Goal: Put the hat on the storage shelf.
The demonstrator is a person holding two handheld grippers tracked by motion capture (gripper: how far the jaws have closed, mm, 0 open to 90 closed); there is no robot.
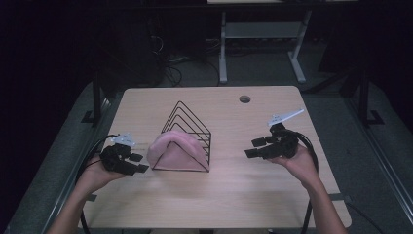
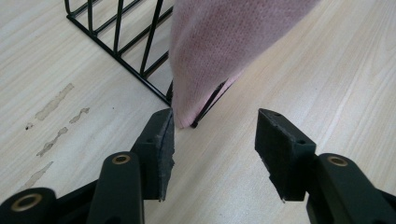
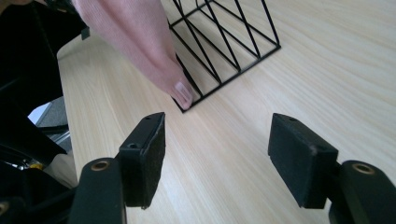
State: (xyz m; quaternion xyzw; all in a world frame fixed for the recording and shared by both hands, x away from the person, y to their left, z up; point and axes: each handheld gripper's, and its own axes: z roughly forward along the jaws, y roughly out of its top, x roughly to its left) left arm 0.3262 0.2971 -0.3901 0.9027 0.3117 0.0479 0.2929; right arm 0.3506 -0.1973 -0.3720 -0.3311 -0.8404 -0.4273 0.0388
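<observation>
Cloth (image 2: 219,51) on rack (image 2: 116,42), just beyond L gripper (image 2: 215,135).

Pink cloth (image 1: 178,150), fine knit texture, small paler label at one corner. Wire rack (image 1: 191,127) black, triangular frames. Counter (image 1: 272,190) pale wood grain, few faint smears. Left gripper (image 2: 212,130) and right gripper (image 3: 217,135) black, brass-coloured rivets.
</observation>
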